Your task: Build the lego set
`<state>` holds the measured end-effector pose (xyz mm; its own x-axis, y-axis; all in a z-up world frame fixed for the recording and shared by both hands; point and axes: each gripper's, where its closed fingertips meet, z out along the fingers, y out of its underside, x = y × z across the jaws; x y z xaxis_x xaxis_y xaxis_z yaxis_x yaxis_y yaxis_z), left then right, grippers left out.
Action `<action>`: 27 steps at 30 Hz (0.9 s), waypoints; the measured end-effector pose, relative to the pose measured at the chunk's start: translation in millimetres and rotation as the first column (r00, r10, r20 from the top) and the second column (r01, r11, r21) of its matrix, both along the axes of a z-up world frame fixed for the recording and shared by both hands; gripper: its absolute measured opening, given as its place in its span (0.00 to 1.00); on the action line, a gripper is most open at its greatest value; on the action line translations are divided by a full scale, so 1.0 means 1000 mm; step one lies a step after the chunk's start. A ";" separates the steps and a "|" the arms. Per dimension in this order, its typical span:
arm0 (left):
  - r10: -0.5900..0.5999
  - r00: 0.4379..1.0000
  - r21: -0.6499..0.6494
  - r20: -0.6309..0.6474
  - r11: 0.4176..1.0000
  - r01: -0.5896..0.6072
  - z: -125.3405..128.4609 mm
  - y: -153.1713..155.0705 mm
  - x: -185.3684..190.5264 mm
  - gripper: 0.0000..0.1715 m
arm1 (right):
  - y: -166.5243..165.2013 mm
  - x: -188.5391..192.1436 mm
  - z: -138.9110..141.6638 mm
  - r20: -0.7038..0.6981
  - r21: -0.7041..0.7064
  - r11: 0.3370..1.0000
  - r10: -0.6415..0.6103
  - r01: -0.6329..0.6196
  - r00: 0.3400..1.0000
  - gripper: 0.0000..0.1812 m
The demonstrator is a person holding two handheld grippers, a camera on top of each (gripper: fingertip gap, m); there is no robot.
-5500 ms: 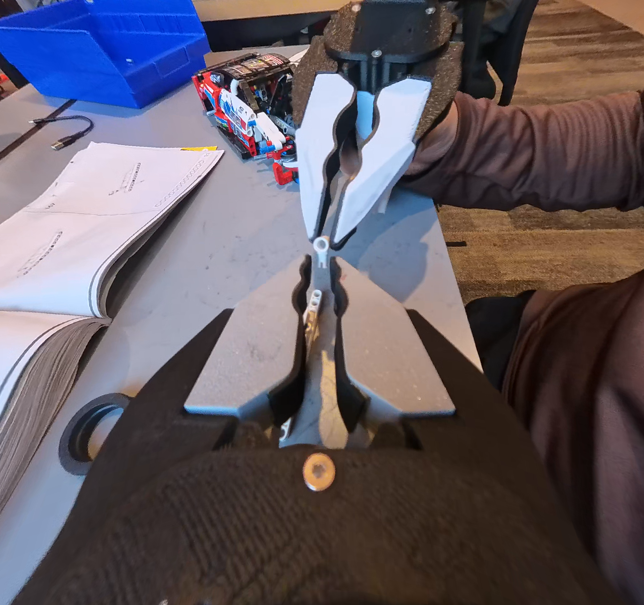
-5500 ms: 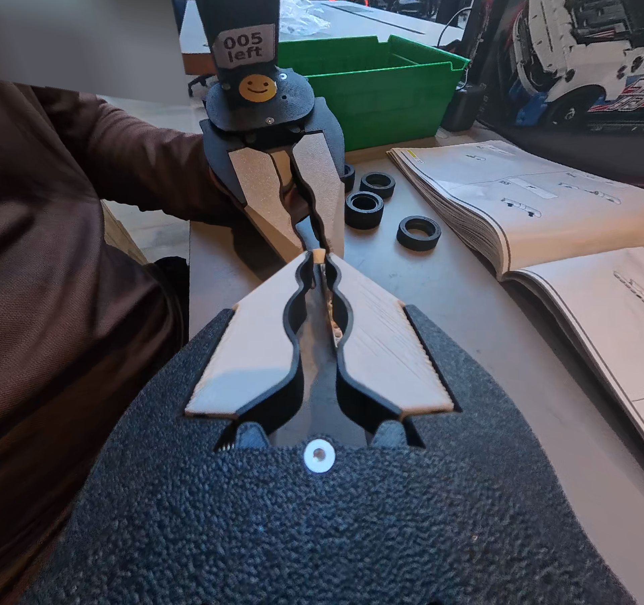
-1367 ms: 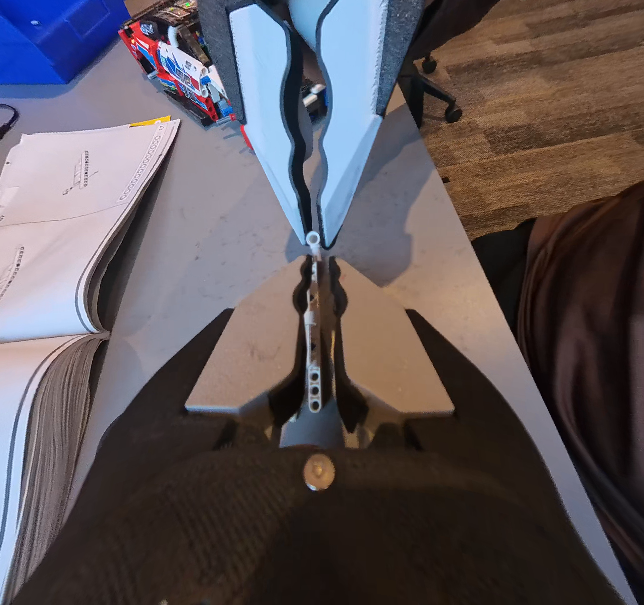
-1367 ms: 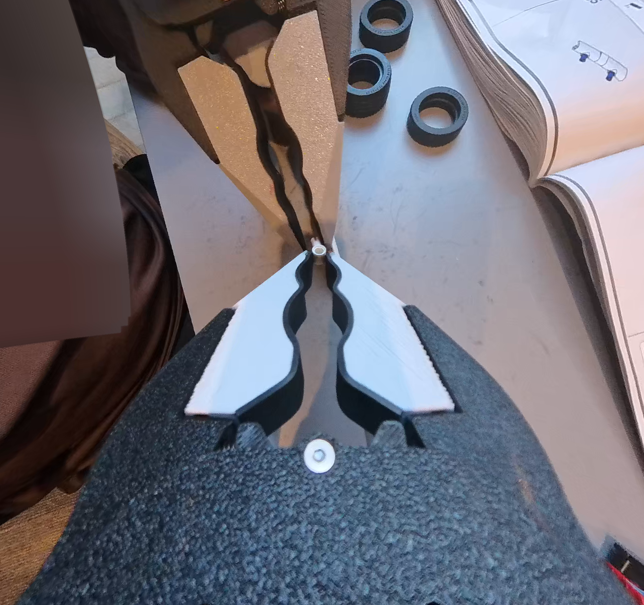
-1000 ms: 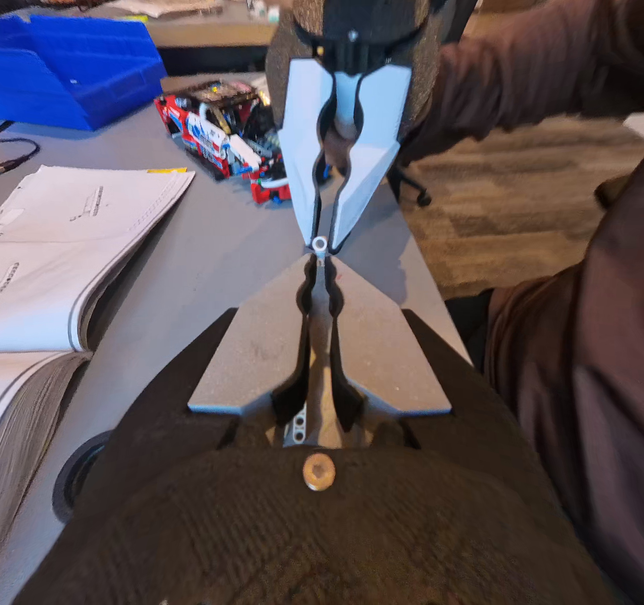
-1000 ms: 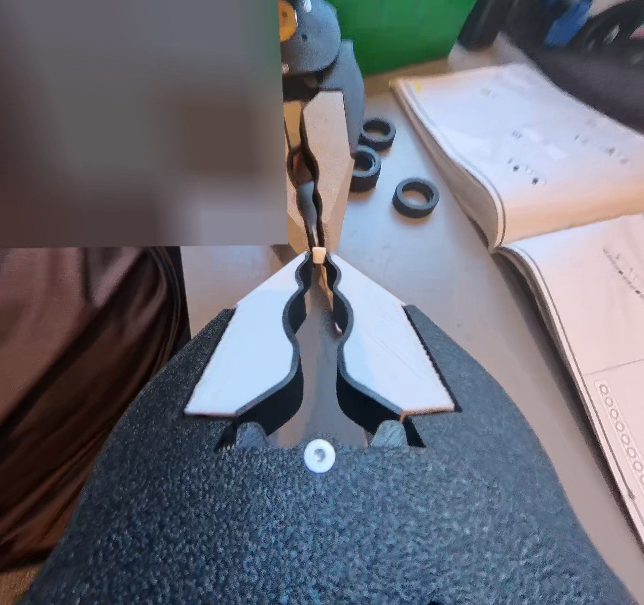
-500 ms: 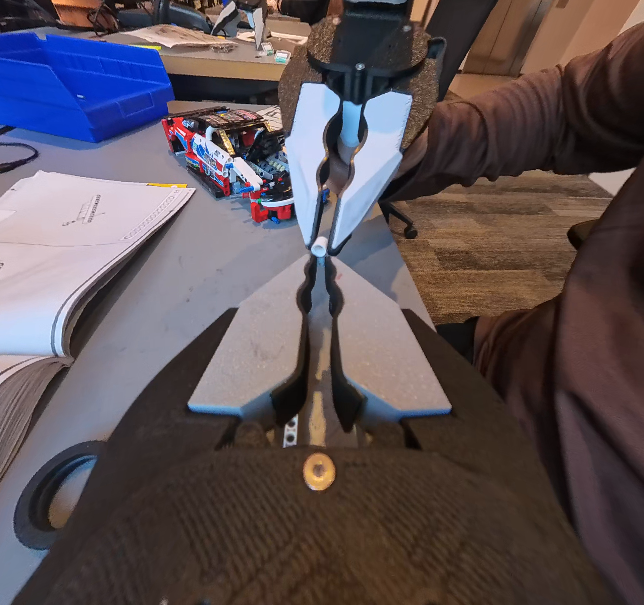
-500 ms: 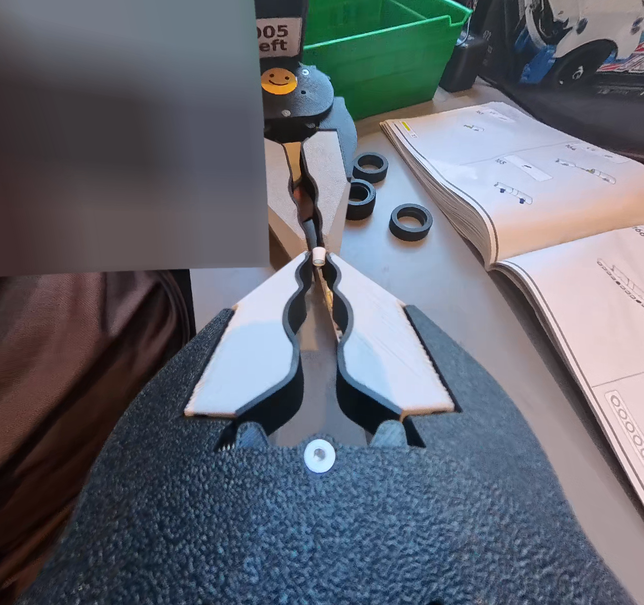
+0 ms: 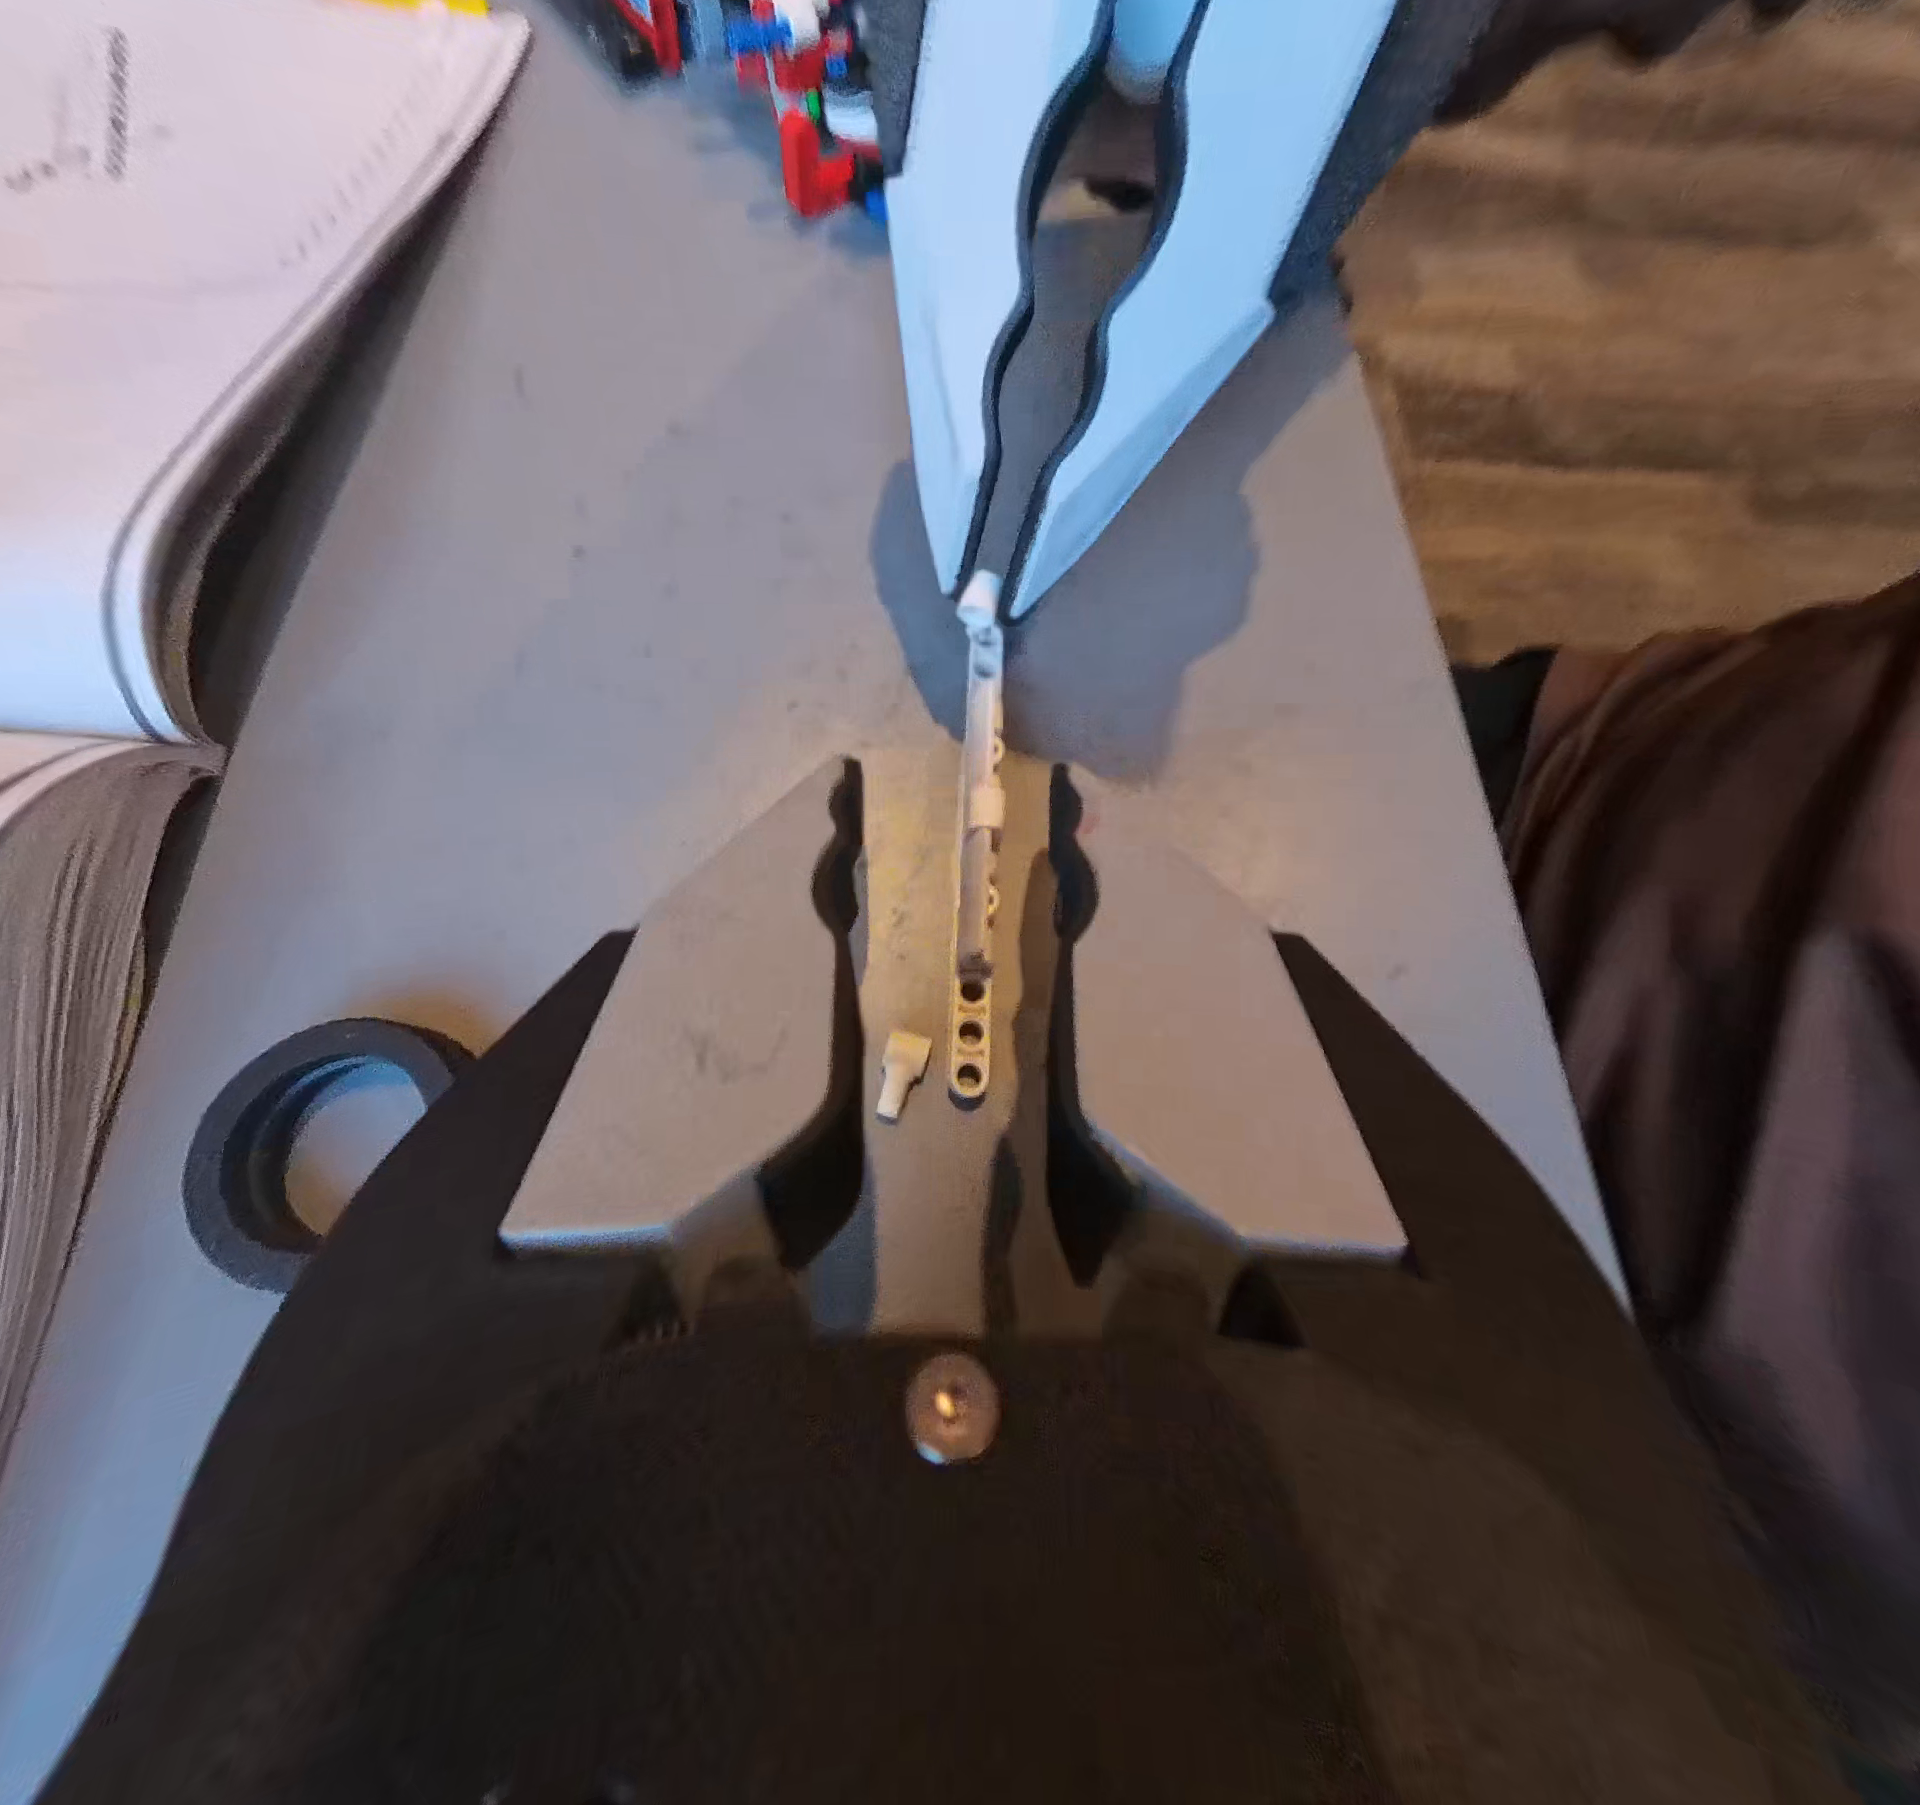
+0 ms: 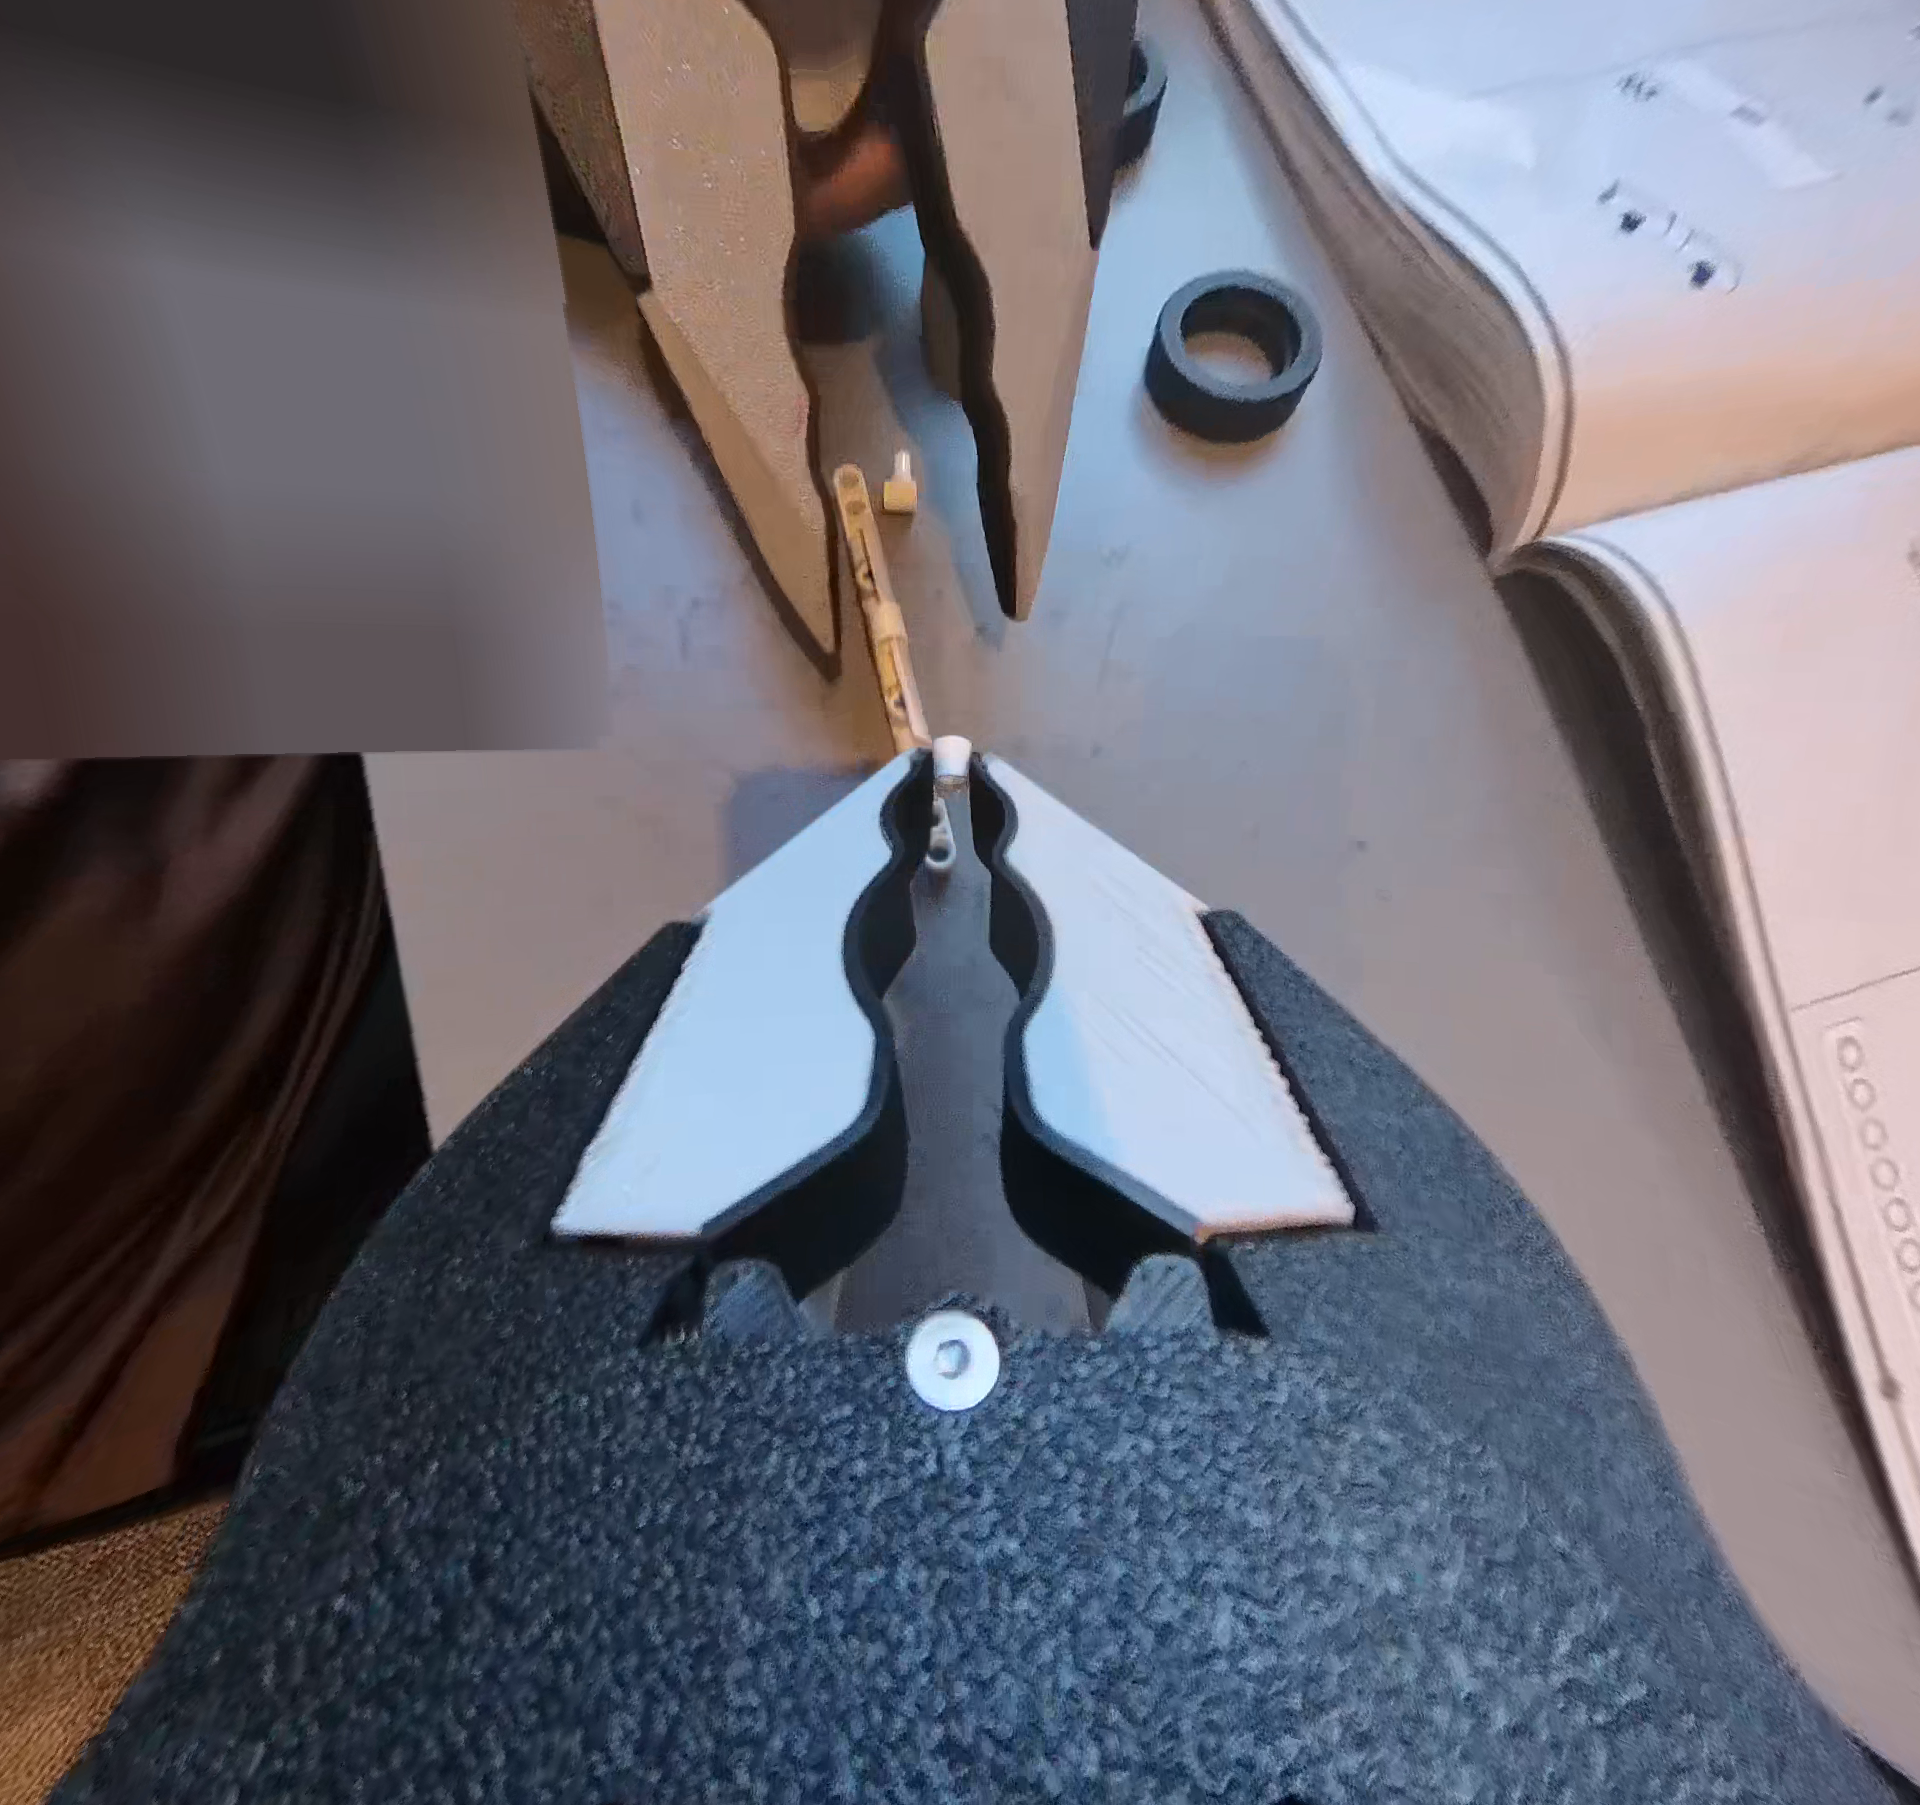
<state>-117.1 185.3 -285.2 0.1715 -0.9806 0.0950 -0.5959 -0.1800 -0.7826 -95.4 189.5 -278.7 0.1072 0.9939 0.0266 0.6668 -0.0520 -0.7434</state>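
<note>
Presently, the left tool (image 9: 954, 789) is seen with its jaws spread wide and nothing gripped; the same tool (image 10: 920, 617) appears in the right wrist view. Between its fingers (image 9: 727, 1038), a long white perforated lego beam (image 9: 977, 914) is seen, one end pinched in the narrowly closed tips of the right tool (image 9: 982, 602). Whether the beam's free end rests on the grey bench (image 9: 582, 529) cannot be told. Just beside that free end, a small white lego connector (image 9: 899, 1072) lies loose on the bench. Left of the beam, a black rubber tyre (image 9: 301, 1147) and an open instruction booklet (image 9: 197, 321) are found; beyond the beam, a blurred red, white and blue lego car (image 9: 727, 10) is visible.
</note>
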 end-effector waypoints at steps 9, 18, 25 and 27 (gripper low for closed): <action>-0.087 0.990 0.026 -0.112 0.996 0.090 -0.023 -0.012 0.010 0.03 | -0.001 0.000 -0.014 -0.010 -0.033 0.999 0.029 -0.030 1.000 0.03; -0.087 0.991 0.008 -0.103 0.996 0.088 -0.022 -0.010 0.011 0.03 | -0.008 -0.002 -0.014 -0.041 -0.026 0.998 0.055 -0.056 0.998 0.03; -0.086 0.991 0.013 -0.103 0.996 0.088 -0.022 -0.010 0.011 0.03 | -0.009 -0.002 -0.015 -0.051 0.009 0.997 0.079 -0.079 0.996 0.03; -0.086 0.991 0.015 -0.104 0.996 0.088 -0.023 -0.010 0.011 0.03 | -0.009 -0.003 -0.015 -0.037 0.050 0.994 0.101 -0.099 0.994 0.04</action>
